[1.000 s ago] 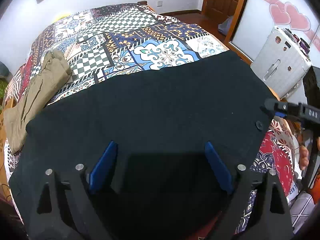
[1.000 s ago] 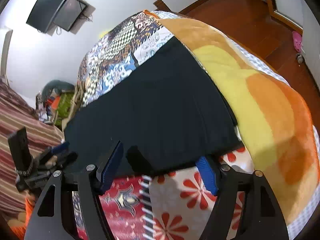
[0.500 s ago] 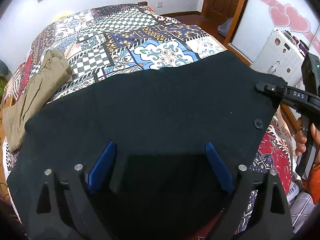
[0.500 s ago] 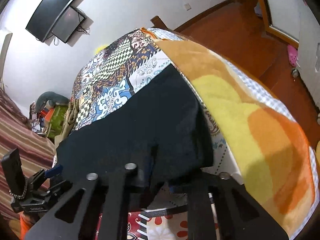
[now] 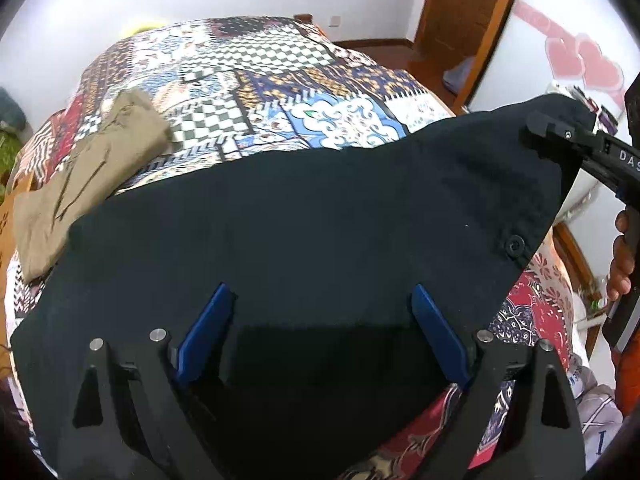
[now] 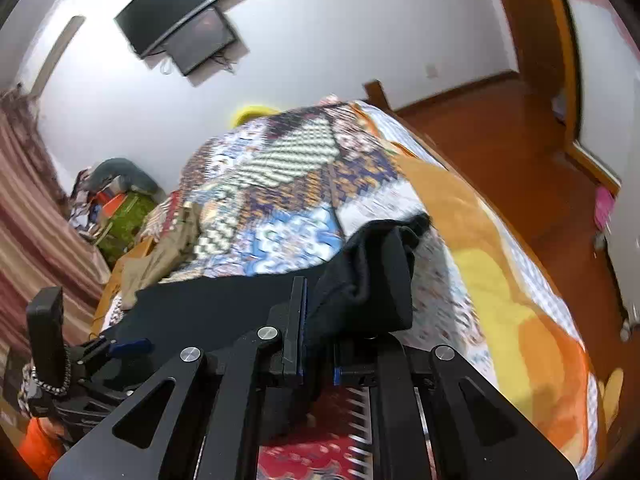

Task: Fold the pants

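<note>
Black pants lie spread across the patchwork bed. My left gripper hovers over their near edge, open wide, its blue pads apart with nothing pinched. At the right of the left wrist view, my right gripper is shut on the pants' buttoned corner and holds it up off the bed. In the right wrist view the right gripper clamps a bunched fold of black pants that hangs from its tips. The left gripper shows low at the left there.
Folded khaki pants rest on the bed's left side, also visible as khaki pants. An orange and yellow blanket covers the bed's right edge. A wooden door and floor lie beyond. A person's hand grips the right handle.
The right gripper closed on the pants' corner at the bed edge and rose, pulling the cloth up into a bunch. The left gripper stayed open and barely shifted.
</note>
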### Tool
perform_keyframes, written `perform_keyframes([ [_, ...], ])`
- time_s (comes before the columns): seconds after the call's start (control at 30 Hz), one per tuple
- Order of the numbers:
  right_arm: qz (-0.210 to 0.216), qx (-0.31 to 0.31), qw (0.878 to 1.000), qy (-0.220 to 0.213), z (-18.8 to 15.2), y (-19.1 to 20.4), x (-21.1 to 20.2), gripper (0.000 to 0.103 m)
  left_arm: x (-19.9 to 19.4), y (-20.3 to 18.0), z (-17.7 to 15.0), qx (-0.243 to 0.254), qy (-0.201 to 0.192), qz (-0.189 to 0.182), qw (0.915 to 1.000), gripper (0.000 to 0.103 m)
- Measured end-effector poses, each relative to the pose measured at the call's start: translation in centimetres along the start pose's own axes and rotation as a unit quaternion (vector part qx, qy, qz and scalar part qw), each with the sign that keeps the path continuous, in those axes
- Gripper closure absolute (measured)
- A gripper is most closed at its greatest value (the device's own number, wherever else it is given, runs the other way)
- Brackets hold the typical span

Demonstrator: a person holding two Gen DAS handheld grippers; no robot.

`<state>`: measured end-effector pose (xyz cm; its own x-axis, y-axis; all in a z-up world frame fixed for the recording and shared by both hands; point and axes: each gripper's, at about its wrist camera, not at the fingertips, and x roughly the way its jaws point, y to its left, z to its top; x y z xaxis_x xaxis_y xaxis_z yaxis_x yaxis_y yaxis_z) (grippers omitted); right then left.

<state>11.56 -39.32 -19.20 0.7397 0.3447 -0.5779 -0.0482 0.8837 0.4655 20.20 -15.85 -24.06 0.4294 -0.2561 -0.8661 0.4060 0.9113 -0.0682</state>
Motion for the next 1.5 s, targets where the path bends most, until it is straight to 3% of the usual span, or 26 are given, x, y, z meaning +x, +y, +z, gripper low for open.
perform_keyframes([
  [0.4, 0.058, -0.095, 0.994, -0.009, 2.4, 8.5, 2.0, 0.095, -5.4, 6.6, -1.5, -0.084, -0.064, 0.021, 0.9942, 0.010],
  [0.7, 0.133, -0.168, 0.977, 0.018, 2.2, 16.1, 4.1, 0.095, -7.5, 11.8, -3.9, -0.154, -0.084, 0.041, 0.9836, 0.010],
  [0.83, 0.165, -0.206, 0.963, 0.056, 0.3, 19.4, 6.0, 0.095, -8.4, 13.5, -5.1, -0.175, -0.091, 0.051, 0.9789, 0.010],
  [0.97, 0.187, -0.239, 0.945, 0.121, -3.2, 21.7, 8.8, 0.095, -8.8, 14.7, -6.1, -0.192, -0.093, 0.060, 0.9751, 0.010],
  [1.1, 0.183, -0.273, 0.923, 0.199, -7.7, 22.6, 11.8, 0.095, -8.8, 15.8, -6.9, -0.210, -0.089, 0.063, 0.9716, 0.010],
  [1.2, 0.176, -0.277, 0.914, 0.237, -9.7, 21.9, 13.2, 0.093, -8.7, 16.1, -7.3, -0.218, -0.087, 0.066, 0.9697, 0.010],
  [1.33, 0.178, -0.267, 0.913, 0.253, -9.5, 21.5, 13.9, 0.088, -8.8, 16.4, -7.3, -0.223, -0.087, 0.066, 0.9687, 0.010],
  [1.4, 0.183, -0.265, 0.910, 0.262, -9.2, 21.6, 13.8, 0.080, -8.9, 16.2, -7.1, -0.221, -0.088, 0.067, 0.9689, 0.010],
  [1.47, 0.184, -0.273, 0.906, 0.265, -9.2, 21.8, 12.7, 0.061, -9.1, 16.1, -6.9, -0.217, -0.091, 0.067, 0.9697, 0.010],
  [1.5, 0.183, -0.275, 0.907, 0.262, -9.2, 21.9, 12.4, 0.059, -9.2, 15.9, -6.7, -0.214, -0.092, 0.068, 0.9701, 0.010],
])
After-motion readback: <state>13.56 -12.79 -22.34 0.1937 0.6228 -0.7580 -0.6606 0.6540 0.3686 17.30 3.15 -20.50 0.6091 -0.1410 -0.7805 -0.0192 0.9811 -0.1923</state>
